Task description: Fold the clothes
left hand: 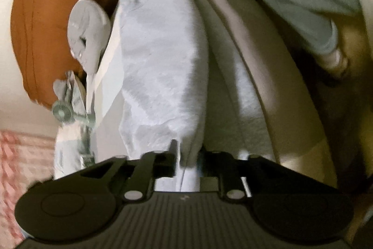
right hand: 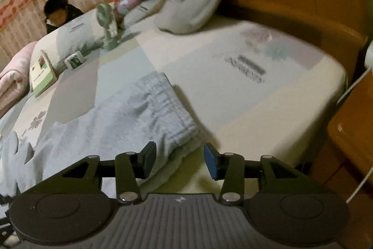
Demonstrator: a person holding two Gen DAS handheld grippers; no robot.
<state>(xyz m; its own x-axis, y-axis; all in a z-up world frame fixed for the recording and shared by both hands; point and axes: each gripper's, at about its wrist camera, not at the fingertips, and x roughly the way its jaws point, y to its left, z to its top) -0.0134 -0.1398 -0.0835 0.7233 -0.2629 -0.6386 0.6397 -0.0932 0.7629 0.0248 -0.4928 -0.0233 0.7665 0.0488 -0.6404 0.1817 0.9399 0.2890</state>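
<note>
scene: grey trousers (right hand: 130,113) are laid flat on the bed (right hand: 256,95), below the pillow (right hand: 193,4) | right tongs (right hand: 180,161): held wide, nothing gripped, likely let go | left tongs (left hand: 186,165): narrow gap, cloth is seen between, grip cannot be told

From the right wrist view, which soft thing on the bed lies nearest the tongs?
The light grey garment, spread just before the right tongs; the pillow lies far off.

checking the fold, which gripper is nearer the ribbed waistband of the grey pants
Right. The right gripper sits open at the waistband, its end lying between the jaws. The left gripper straddles plain white-grey cloth; no waistband shows in its view.
</note>
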